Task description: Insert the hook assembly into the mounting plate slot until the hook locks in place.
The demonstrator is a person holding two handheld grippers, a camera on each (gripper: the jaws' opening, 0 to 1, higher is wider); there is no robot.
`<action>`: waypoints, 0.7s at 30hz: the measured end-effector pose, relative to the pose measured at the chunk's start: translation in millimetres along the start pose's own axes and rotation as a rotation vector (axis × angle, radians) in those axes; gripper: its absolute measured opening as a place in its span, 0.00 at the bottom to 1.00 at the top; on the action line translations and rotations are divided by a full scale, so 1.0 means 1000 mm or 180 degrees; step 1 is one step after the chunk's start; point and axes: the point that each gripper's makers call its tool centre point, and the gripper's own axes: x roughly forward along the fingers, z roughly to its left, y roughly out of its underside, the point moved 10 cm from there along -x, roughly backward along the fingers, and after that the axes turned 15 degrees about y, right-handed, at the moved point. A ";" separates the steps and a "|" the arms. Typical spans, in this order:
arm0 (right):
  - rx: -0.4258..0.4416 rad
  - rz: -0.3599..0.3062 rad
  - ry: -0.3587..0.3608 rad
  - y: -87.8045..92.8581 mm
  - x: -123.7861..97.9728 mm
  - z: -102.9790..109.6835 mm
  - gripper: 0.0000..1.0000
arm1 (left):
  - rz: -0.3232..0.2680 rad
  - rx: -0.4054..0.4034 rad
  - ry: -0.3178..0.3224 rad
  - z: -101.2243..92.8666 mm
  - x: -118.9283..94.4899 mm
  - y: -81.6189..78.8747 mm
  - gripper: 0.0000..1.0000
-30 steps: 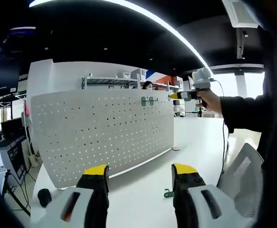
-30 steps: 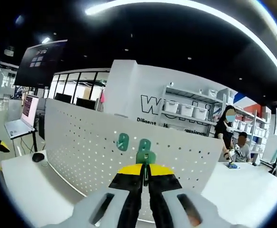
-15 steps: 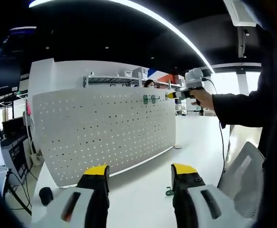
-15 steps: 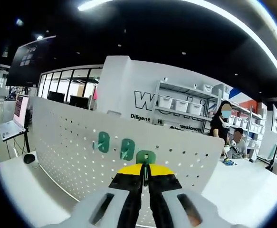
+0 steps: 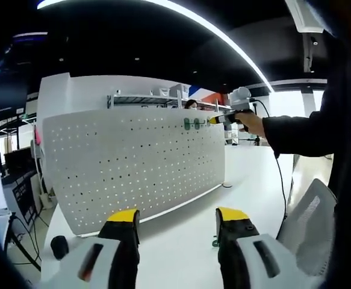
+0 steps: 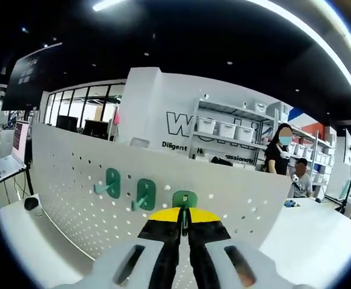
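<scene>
Right hand-held gripper (image 6: 184, 224), jaws pinched tight on a green hook assembly (image 6: 184, 199), holds it at the upper part of the white perforated mounting plate (image 6: 73, 180), which stands upright on the white counter (image 5: 181, 241). Step in hand looks like the insertion itself: the hook's rounded back plate sits at or just in front of the board face, w/ whether it touches a slot not clear from these views. Two more green hooks (image 6: 112, 183) already hang on the plate just beside it, in a row. In the left gripper view the same row (image 5: 191, 124) shows near the plate's top edge, w/ the right gripper approx. level w/ it, held by a dark-sleeved arm (image 5: 295, 129). Left hand-held gripper (image 5: 176, 224) hangs low over the counter, jaws wide apart, holding nothing; a small green piece (image 5: 214, 242) lies on the counter by its jaw, poss. another hook. Next move prob. calls for a square push into the slot, then a downward seat till it locks. Hook reads as small, hard plastic, flat-backed.
</scene>
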 end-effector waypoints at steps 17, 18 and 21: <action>0.0084 0.0069 -0.0007 0.003 0.012 0.001 0.00 | 0.0012 -0.0012 -0.0015 0.001 0.000 0.001 0.51; 0.0081 0.0069 0.0003 0.004 0.013 0.001 0.00 | 0.0012 -0.0009 -0.0016 0.001 0.000 0.001 0.51; 0.0101 0.0057 0.0010 0.004 0.013 0.001 0.00 | 0.0009 -0.0020 -0.0018 0.001 0.000 0.001 0.51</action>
